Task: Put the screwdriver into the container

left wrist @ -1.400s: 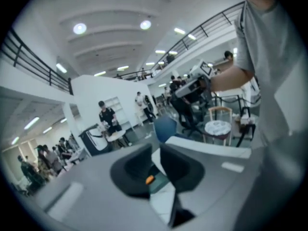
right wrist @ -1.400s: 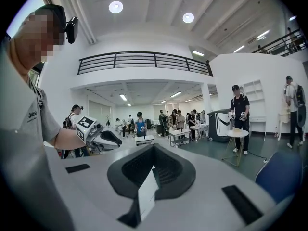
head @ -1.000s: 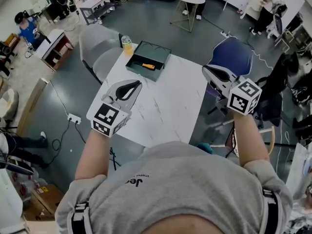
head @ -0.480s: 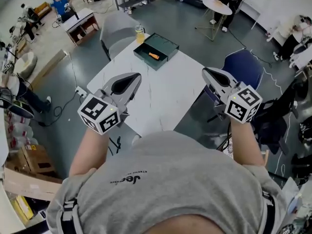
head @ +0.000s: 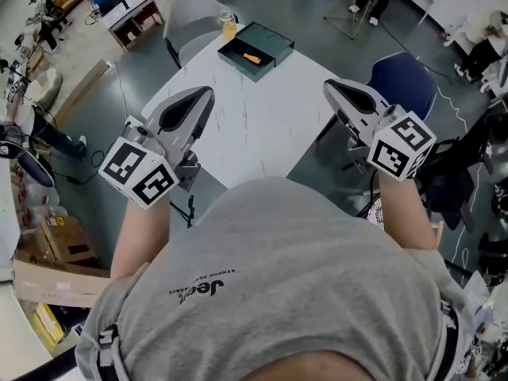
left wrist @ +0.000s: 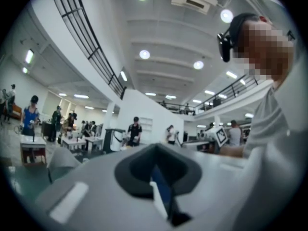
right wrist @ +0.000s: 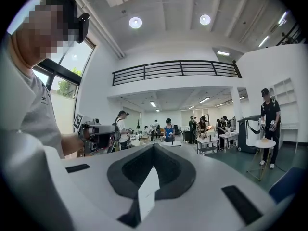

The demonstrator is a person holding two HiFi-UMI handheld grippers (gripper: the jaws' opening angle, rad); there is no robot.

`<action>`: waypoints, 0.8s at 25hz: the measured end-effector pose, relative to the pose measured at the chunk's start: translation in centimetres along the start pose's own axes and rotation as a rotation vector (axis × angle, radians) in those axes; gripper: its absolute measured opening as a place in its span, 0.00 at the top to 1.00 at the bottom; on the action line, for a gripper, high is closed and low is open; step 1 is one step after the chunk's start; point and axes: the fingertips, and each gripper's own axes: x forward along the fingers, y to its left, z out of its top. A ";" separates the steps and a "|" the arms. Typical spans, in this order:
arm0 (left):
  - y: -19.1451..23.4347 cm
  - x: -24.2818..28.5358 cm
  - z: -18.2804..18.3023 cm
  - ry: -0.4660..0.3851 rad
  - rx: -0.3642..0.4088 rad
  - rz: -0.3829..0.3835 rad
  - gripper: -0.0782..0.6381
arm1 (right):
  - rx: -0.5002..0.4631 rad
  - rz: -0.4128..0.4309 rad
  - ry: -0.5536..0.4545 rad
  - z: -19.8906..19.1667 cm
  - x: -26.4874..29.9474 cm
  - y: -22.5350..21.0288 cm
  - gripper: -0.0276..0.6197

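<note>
A dark green container (head: 255,50) sits at the far end of the white table (head: 254,133), and the orange-handled screwdriver (head: 252,57) lies inside it. My left gripper (head: 202,95) is held up over the table's left edge, well short of the container, shut and empty. At the right edge, my right gripper (head: 329,88) is also raised, shut and holding nothing. The left gripper view shows the left gripper (left wrist: 153,148) closed to a seam and aimed level across the hall. The right gripper (right wrist: 153,150) looks the same in its own view.
A bottle of yellow drink (head: 228,24) stands beside the container's far corner. A grey chair (head: 190,22) is behind the table and a blue chair (head: 401,82) at its right. Cardboard boxes (head: 48,268) lie on the floor at left. People stand among distant desks.
Both grippers have drawn back from the table toward my body, the left one sliding left and down in the view. The container with the screwdriver now lies farther off.
</note>
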 end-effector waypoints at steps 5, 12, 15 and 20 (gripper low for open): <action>3.3 -1.3 0.7 -0.002 0.017 -0.049 0.89 | 0.012 -0.057 -0.045 1.5 3.0 1.0 0.95; 5.7 -1.5 -0.8 -0.009 -0.008 -0.097 0.89 | 0.039 -0.094 -0.034 0.6 4.4 1.5 0.95; 5.6 -0.8 -1.1 -0.001 -0.018 -0.121 0.89 | 0.033 -0.105 -0.017 0.1 4.4 1.5 0.95; 5.3 -1.2 -1.0 0.012 -0.004 -0.118 0.89 | 0.040 -0.102 -0.004 -0.2 4.6 1.2 0.95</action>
